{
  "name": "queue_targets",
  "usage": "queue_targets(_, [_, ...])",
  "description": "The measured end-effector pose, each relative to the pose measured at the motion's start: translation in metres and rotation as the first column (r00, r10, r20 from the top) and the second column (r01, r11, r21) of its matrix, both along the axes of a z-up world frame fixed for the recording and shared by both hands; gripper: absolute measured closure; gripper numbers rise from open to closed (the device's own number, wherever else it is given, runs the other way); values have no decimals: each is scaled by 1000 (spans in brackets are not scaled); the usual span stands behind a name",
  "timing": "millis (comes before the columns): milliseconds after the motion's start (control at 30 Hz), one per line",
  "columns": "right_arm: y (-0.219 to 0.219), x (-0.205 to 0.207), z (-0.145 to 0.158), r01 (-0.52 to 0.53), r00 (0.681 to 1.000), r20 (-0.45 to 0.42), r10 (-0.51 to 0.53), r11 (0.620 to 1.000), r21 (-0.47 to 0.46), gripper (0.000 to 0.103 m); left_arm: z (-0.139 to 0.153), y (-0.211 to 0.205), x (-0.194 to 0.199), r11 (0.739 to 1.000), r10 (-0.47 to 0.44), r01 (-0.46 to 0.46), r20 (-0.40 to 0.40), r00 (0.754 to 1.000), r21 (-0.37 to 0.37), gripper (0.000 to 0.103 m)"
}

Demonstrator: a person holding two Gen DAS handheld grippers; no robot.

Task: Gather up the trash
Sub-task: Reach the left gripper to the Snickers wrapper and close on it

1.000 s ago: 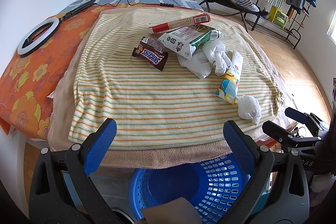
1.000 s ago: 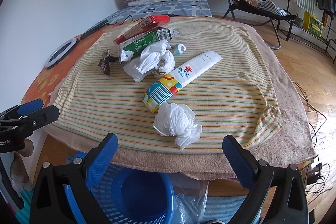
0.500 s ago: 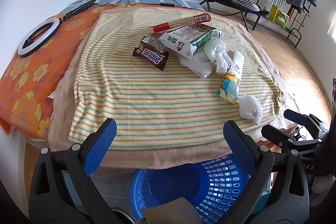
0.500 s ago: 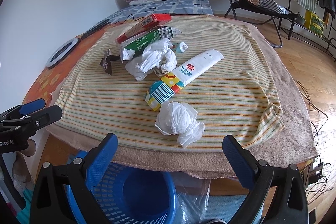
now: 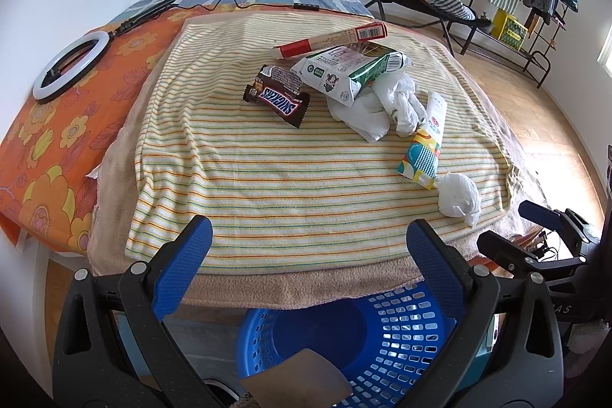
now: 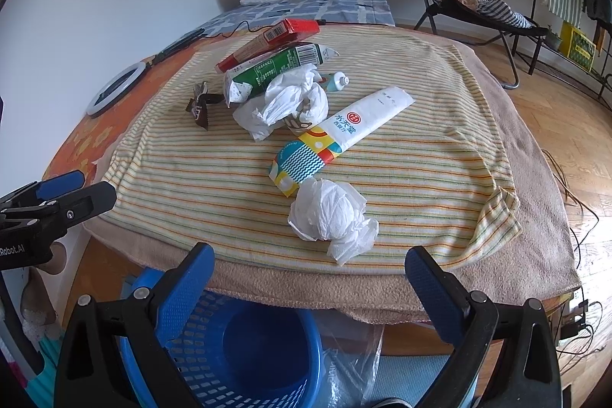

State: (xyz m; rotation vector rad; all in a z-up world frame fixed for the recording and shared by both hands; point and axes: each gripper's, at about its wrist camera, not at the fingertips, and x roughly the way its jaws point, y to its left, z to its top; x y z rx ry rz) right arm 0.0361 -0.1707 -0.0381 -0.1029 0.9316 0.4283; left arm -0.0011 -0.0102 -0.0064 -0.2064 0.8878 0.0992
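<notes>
Blue-padded fingers (image 5: 183, 270) of the left gripper (image 5: 306, 266) are spread wide with nothing held between them, poised at the near edge of a striped yellow towel (image 5: 237, 171) that is laid over a tan blanket (image 5: 267, 289). The right gripper (image 6: 306, 282) is likewise splayed wide and empty — its fingers (image 6: 432, 293) are framed just short of a crumpled white tissue ball (image 6: 331, 215).

Trash is seen scattered across the towel: a brown Snickers wrapper (image 5: 279, 96), a green-and-white milk carton (image 5: 344, 73), a long red-and-beige box (image 5: 331, 41) resting behind the carton, a bunched white plastic bag (image 5: 378, 106), and a white toothpaste box with a wavy teal pattern (image 6: 336, 136) lying just beyond the tissue ball. A small toothpaste tube (image 6: 336, 81) is glimpsed behind the bag.

Below the towel's edge, a round blue perforated plastic basket (image 5: 386, 343) is set on the floor, with a brown flat piece (image 5: 298, 381) inside it. A white ring light (image 5: 67, 67) is laid on an orange floral sheet (image 5: 42, 155) to the left.
</notes>
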Motion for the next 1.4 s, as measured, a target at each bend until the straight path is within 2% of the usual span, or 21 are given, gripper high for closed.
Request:
queue_targets(267, [-5, 2, -2, 6, 1000, 5, -6, 1000, -10, 2, -6, 14, 16, 998, 0, -2, -31, 1000, -68, 0])
queue_targets(367, [-7, 2, -2, 1, 1000, 21, 0, 1000, -17, 2, -3, 12, 28, 999, 1, -3, -30, 1000, -44, 0])
queue_targets(467, [-11, 4, -2, 1, 999, 37, 0, 1000, -9, 2, -5, 13, 41, 998, -14, 12, -47, 999, -56, 1])
queue_targets(600, [-10, 14, -3, -22, 1000, 9, 22, 1000, -10, 2, -9, 15, 60, 996, -16, 10, -75, 997, -84, 4])
queue_targets(733, [-6, 29, -6, -38, 999, -37, 37, 999, -19, 3, -15, 22, 83, 997, -14, 6, -99, 995, -77, 11])
queue_targets(833, [-1, 41, -11, -56, 997, -60, 54, 998, -42, 7, -21, 33, 99, 995, 10, -21, -116, 993, -92, 16])
queue_targets(967, [6, 52, -19, -82, 993, -86, 76, 995, -65, 8, -32, 39, 120, 993, 32, -48, -141, 989, -112, 19])
queue_targets(1167, [14, 61, -25, -92, 993, -80, 85, 991, -96, 12, -41, 37, 149, 995, 53, -64, -151, 987, -72, 23])
queue_targets(1233, [15, 63, -28, -96, 993, -82, 87, 990, -106, 13, -46, 41, 156, 995, 59, -72, -166, 984, -72, 34])
queue_targets(1367, [15, 63, -33, -102, 992, -88, 92, 988, -120, 14, -55, 55, 164, 993, 88, -99, -182, 979, -56, 47])
queue_targets(1400, [15, 64, -34, -102, 992, -91, 92, 987, -122, 14, -56, 58, 164, 993, 92, -102, -182, 979, -51, 54])
